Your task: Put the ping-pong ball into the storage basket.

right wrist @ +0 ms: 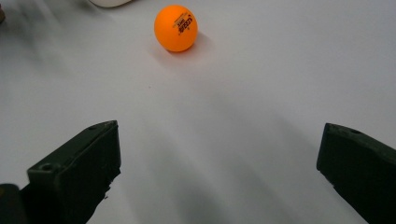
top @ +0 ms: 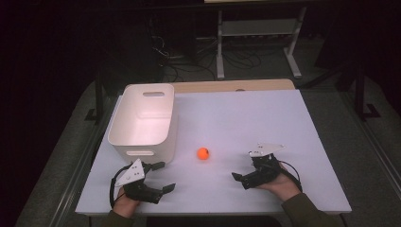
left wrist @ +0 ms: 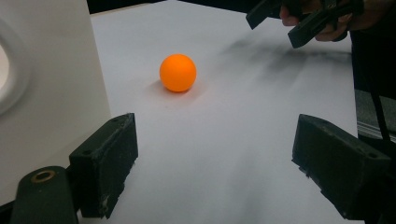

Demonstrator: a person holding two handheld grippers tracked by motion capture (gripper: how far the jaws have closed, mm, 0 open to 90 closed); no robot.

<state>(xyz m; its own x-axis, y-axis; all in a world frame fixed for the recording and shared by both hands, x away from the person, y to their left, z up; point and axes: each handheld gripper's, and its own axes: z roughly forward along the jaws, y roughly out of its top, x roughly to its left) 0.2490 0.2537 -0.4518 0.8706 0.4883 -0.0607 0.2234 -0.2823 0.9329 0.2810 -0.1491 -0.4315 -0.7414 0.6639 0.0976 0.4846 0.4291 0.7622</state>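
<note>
At the near edge of the white tabletop (top: 246,123), the left tongs (top: 163,176) and the right tongs (top: 242,166) are resting low, each in a hand, and both are standing wide with nothing between the jaws. The two are pointing inward, toward each other. A little farther, the orange ping-pong ball (top: 203,153) is lying on the bare tabletop between them, apart from both and somewhat beyond their tips. Just left of the ball, the white plastic bin (top: 142,120) is standing upright, reaching toward the far side.
</note>
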